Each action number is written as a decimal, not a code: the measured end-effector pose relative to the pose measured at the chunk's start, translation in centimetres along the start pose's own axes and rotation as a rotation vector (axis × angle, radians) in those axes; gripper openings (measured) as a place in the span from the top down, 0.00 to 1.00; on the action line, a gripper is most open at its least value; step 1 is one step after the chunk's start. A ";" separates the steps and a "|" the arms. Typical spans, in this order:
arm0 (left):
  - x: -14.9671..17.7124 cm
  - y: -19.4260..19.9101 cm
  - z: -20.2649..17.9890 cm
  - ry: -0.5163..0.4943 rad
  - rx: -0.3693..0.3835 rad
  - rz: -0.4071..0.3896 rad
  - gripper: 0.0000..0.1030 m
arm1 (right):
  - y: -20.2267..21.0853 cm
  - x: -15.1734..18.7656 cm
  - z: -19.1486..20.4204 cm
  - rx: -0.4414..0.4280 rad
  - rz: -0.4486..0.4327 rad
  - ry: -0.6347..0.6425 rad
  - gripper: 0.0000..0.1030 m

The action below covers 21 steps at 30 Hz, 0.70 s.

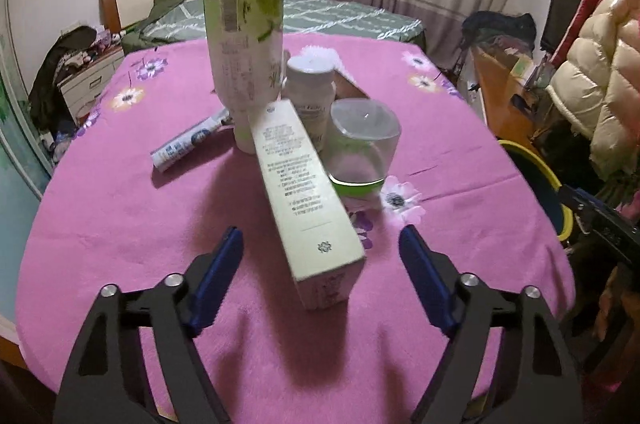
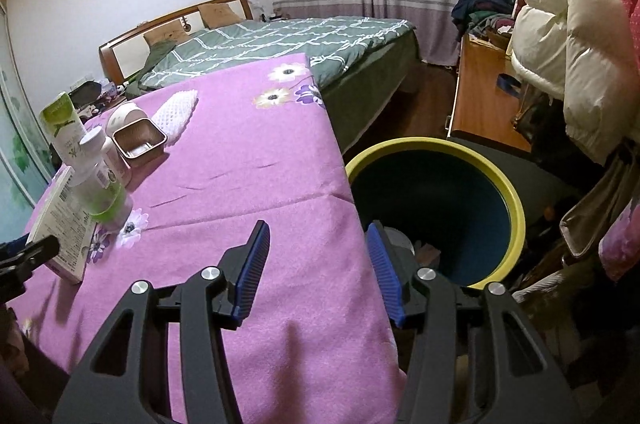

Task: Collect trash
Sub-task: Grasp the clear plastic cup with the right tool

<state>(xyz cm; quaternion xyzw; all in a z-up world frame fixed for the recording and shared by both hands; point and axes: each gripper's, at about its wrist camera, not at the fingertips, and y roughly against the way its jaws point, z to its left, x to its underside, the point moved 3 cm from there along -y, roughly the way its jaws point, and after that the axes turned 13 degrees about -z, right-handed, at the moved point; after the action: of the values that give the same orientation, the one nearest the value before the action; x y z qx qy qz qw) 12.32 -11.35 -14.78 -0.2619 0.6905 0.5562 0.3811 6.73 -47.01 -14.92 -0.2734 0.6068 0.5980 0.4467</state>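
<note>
Trash sits clustered on the pink flowered surface (image 1: 120,244). We see the left gripper (image 1: 320,248) with its fingers (image 1: 224,272) parted, straddling the near end of a long pale-green carton (image 1: 304,192) that lies on the cloth; the pads stand apart from the carton's sides, so nothing is grasped. Behind the carton stands a tall white-and-green tube (image 1: 240,64), cap down, slightly tilted. Just beside it is a white pill bottle (image 1: 312,88), upright, and to the right of that a clear bottle with a green band (image 1: 360,148), lying tilted toward the camera. A small white-and-blue tube (image 1: 188,144) lies flat to the left of the group, near the tall tube's base. In the right wrist view the right gripper (image 2: 318,264) hangs over the right edge of the surface, fingers (image 2: 252,268) spread with nothing between them; one finger is over the cloth, the other over the bin. The yellow-rimmed bin (image 2: 516,208) stands on the floor just beside that edge, dark blue inside, with some items at the bottom that we cannot identify. Farther back on the surface are a small foil tray (image 2: 140,140), a white foam net (image 2: 176,112) and a white cup (image 2: 124,116) on its side. A bed with a green quilt (image 2: 280,40) is behind the surface.
</note>
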 end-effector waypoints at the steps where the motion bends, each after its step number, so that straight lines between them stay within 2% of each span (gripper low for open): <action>1: 0.1 -0.4 0.0 0.005 0.000 0.010 0.31 | 0.0 0.1 -0.1 0.001 0.001 -0.002 0.52; 6: 0.3 -1.0 0.3 0.014 -0.009 0.016 0.31 | -0.6 -0.4 0.5 -0.028 0.002 -0.015 0.52; 8: 0.2 -0.7 0.4 0.012 -0.014 0.006 0.31 | -0.9 -0.9 2.3 -0.074 -0.001 0.018 0.52; 12: 0.1 -0.2 1.1 0.011 -0.024 -0.003 0.31 | -1.7 -1.9 7.6 -0.223 0.013 0.088 0.52; 13: 0.2 -0.2 1.3 0.014 -0.024 -0.001 0.31 | -2.0 -2.3 9.7 -0.283 0.022 0.113 0.52; 16: 0.3 -0.6 1.6 0.023 -0.014 0.008 0.31 | -2.3 -3.2 13.2 -0.337 0.016 0.169 0.52; 21: 0.7 -1.1 1.8 0.028 0.008 0.016 0.31 | -2.8 -3.8 16.4 -0.372 0.027 0.205 0.52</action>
<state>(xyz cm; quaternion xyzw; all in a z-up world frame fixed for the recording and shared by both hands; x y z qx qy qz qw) 13.26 -9.81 -16.16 -0.2626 0.7001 0.5527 0.3679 14.39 -32.27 -11.09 -0.4025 0.5319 0.6746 0.3163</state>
